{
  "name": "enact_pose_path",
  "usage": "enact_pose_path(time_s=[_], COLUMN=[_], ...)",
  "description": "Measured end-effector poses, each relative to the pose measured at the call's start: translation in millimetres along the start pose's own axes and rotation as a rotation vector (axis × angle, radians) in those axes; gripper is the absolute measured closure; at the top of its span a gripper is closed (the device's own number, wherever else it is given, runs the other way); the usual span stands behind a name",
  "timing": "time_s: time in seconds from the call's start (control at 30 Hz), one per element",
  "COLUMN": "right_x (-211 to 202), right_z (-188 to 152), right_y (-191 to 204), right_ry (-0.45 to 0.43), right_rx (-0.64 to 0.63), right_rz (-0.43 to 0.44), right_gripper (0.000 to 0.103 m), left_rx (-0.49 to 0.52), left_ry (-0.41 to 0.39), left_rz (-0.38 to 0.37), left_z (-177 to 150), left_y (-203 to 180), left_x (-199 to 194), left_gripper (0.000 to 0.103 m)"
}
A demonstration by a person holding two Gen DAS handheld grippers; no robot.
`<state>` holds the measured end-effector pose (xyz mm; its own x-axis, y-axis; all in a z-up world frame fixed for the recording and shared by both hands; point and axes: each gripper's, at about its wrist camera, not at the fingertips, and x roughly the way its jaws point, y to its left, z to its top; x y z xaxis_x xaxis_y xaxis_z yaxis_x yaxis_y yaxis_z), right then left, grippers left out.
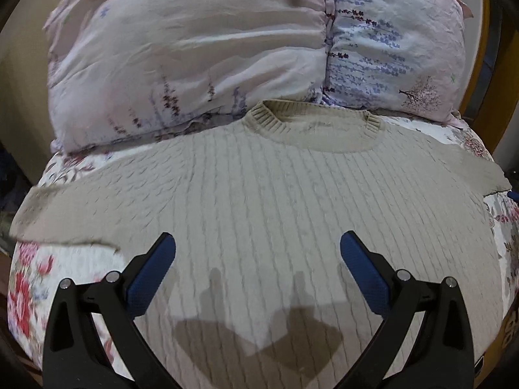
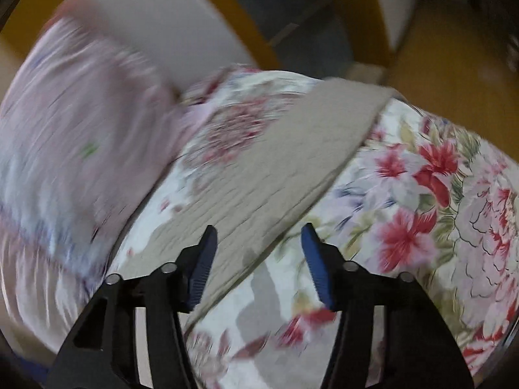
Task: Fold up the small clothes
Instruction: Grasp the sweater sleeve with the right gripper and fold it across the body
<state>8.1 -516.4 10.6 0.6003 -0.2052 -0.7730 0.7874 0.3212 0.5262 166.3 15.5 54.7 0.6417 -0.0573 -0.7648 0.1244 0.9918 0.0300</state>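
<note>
Two grippers are ours to work with, and both hang empty over the bed. On the left, our left gripper (image 1: 258, 253) has its blue pads spread wide above the lower body of the beige sweater (image 1: 275, 201), touching nothing. That sweater lies flat and face up on the floral bedspread (image 1: 29, 285), collar (image 1: 311, 123) just beside the pillows (image 1: 194, 58), sleeves spread out to either side. The cable knit looks thick, soft and floppy; we judge it will sag and stretch if lifted from a single point, though it should not slip between the pads. Further right, our right gripper (image 2: 259, 259) is likewise parted, hovering over the lower edge of the right sleeve (image 2: 269, 175), which runs diagonally across the flowers. We judge the cuff or the sleeve's edge the best hold for folding it inward.
</note>
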Motion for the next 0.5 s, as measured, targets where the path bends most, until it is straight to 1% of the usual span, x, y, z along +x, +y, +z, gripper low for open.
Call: enact_pose_path(time_s=[0.1,0.23,0.33,0.37,0.4,0.5], right_x=[11.9,19.9,19.9,20.7,21.5,19.8], right_z=[10.8,15.3,17.6,18.4,17.7,17.2], right_y=[-11.9,-14.3,-22.2,-24.2,-25.3,-24.9], right_ry=[0.017,-0.009,-0.027,-0.035,-0.049,-0.064], right_rx=[0.051,0.066,0.103,0.109,0.104,0.063], right_rz=[0.006,0.003,0.014,0.014,0.003,-0.019], right_gripper=[0.055,0.062,0.071,0.076,0.083,0.092], left_rx=[0.007,0.008,-0.013,-0.021,-0.031,-0.050], left_ry=[0.021,0.035,0.048,0.050,0.051,0.041], left_rz=[-0.013,-0.031,-0.052,-0.063,-0.075,-0.100], left_z=[7.8,12.0,14.1,14.9,15.8,18.4], left_y=[-2.1,-1.9,1.2,2.2,3.5,6.6], left_x=[14.8,29.9,38.3,40.4,42.7,46.2], left_gripper=[0.002,0.002,0.002,0.002,0.002,0.002])
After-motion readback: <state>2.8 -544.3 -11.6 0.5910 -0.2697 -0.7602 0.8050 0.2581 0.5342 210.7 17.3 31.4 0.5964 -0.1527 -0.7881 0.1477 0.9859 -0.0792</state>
